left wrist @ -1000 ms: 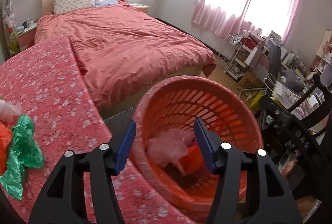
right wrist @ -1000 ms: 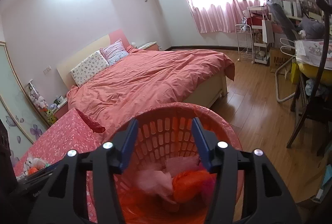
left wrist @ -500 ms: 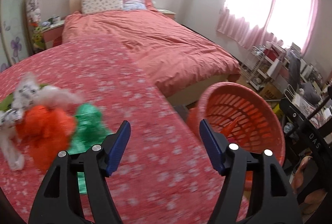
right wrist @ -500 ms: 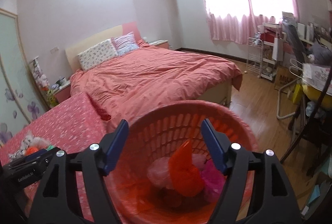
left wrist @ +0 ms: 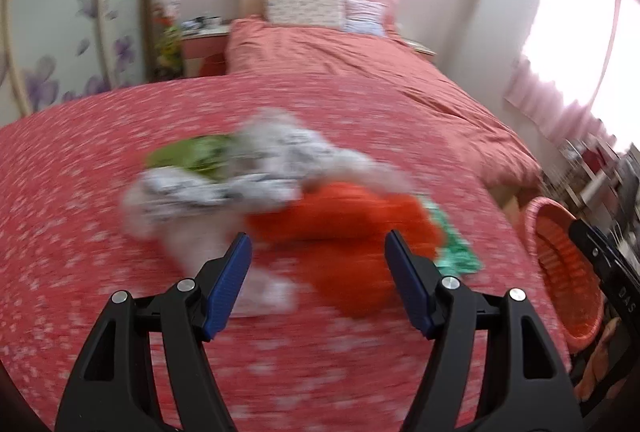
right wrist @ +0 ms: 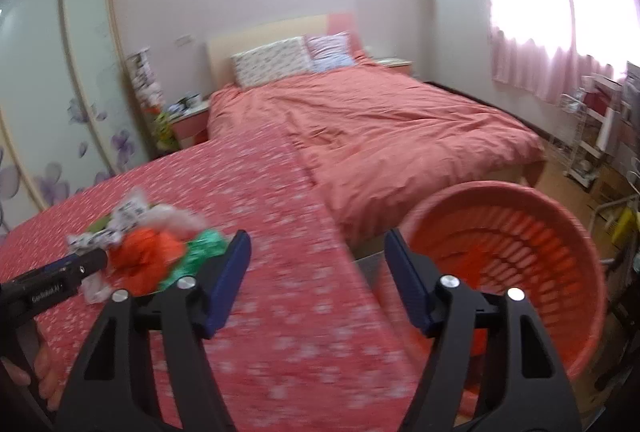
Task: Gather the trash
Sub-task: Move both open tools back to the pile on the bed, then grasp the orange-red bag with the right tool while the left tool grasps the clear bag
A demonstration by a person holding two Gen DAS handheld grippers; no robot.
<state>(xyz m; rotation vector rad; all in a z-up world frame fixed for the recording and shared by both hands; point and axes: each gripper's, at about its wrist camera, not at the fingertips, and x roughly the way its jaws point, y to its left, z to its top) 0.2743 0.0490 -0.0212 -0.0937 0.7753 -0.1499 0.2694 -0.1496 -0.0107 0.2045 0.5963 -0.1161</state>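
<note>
1. Left gripper (left wrist: 318, 264): fingers spread wide, holding nothing, poised over the trash pile.
2. Trash pile on the counter (left wrist: 80, 232), under a red flowered cloth: orange bag (left wrist: 344, 220) nearest the fingers, white printed wrapper (left wrist: 240, 176) behind it, green scrap (left wrist: 188, 156) at the far side, green bag (left wrist: 456, 252) on the basket side. Blurred by motion.
3. Right gripper (right wrist: 318, 264): fingers wide apart, empty, between the pile and the basket.
4. Basket (right wrist: 560, 216): orange, slotted, just off the counter's edge, right of the pile; orange scrap (right wrist: 474, 264) inside.
5. Bed (right wrist: 380, 128) beyond the counter.
</note>
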